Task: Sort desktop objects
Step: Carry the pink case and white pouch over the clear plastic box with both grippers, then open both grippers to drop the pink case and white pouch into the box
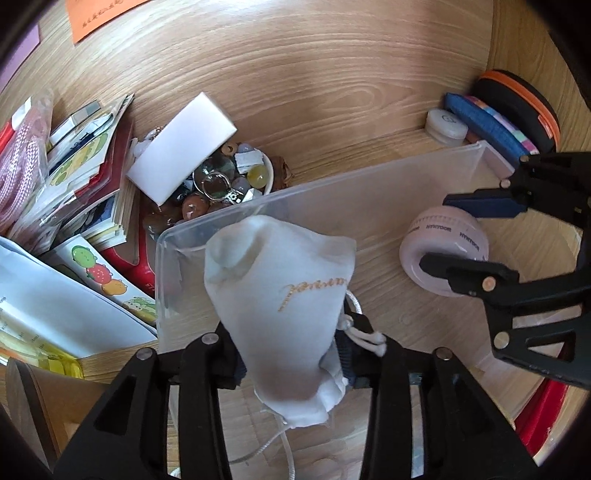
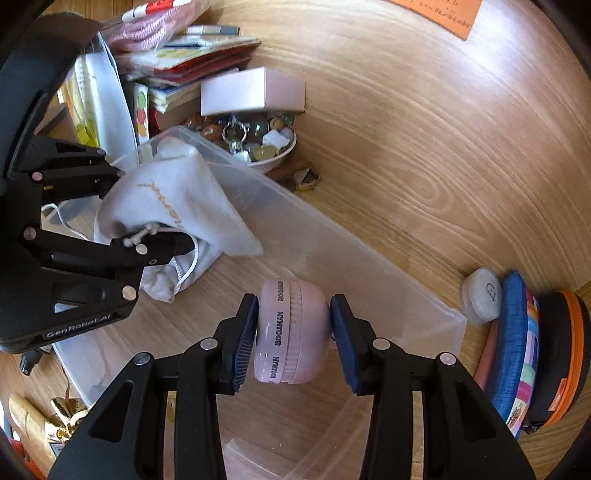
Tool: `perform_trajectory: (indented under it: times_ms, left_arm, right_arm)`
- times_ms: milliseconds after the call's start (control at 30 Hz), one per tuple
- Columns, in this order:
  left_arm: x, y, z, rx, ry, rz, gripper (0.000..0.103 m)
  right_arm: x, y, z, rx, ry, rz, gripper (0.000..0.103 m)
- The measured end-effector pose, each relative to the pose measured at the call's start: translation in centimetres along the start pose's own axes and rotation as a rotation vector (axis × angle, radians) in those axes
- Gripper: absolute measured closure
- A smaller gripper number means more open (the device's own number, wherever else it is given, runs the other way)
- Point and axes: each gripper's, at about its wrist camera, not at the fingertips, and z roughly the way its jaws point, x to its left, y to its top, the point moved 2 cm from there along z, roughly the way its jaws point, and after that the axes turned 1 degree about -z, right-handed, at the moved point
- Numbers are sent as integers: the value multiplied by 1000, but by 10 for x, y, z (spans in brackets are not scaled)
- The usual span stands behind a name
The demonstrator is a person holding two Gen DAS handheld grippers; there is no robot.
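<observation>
A clear plastic bin (image 1: 332,181) (image 2: 332,236) sits on the wooden desk. My left gripper (image 1: 291,354) (image 2: 147,210) is shut on a white drawstring pouch (image 1: 280,295) (image 2: 173,199) with gold lettering, held over the bin's left end. My right gripper (image 2: 293,332) (image 1: 447,232) is shut on a pink round case (image 2: 291,332) (image 1: 443,251) marked HYNTOOR, inside the bin near its floor. Both blue pads press the case's sides.
A bowl of beads and keyrings (image 1: 221,181) (image 2: 255,140) with a white box (image 1: 181,147) on top stands behind the bin. Stacked booklets and papers (image 1: 85,177) lie left. A white round tin (image 1: 445,125) and stacked pouches (image 2: 532,350) stand right. An orange card (image 1: 92,14) lies far back.
</observation>
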Motion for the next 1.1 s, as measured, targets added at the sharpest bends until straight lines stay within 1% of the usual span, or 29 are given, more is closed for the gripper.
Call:
perform_trajectory:
  times_ms: [67,133,233,333,400,500,533,600,767,900,1000,1100]
  left_arm:
    - [0,0,1,9,11,7,62]
    - [1,-1,1,15,6,2,58]
    - [4,-1,0,16,-2,-14,57]
    - [7,-2,-3,18,0,-31,57]
    - [9,-2,-5,18,-5,-46,57]
    - [13,-4,-11,13,-4,-66,56]
    - [13,-4,-14,10,-4,-71,53]
    - [15,-6,-21,-2,0,-79,48]
    - [15,-10,-49,-50,20,-76,46]
    - [11,-13,-74,-93,39,-66,42]
    - [10,-16,-94,-130,58,-57,31]
    - [6,-21,-111,-162,72,-42,31]
  right_arm:
    - [-2,0,0,2,8,4,65]
    - [-1,0,1,7,8,1,65]
    - [1,-1,2,15,2,-12,64]
    - [1,-2,-2,7,-6,-5,54]
    - [-1,-3,-6,-9,-4,6,46]
    - [2,-6,-15,-31,4,7,44]
    - [3,-6,-18,-37,-1,2,44]
    - [4,-6,-25,-54,-20,-5,43]
    - [-2,-6,-38,-95,-28,10,36]
    - [3,-7,-63,-134,-43,15,35]
    - [10,-6,-81,-157,-53,16,34]
    - [16,-7,-97,-177,-67,11,34]
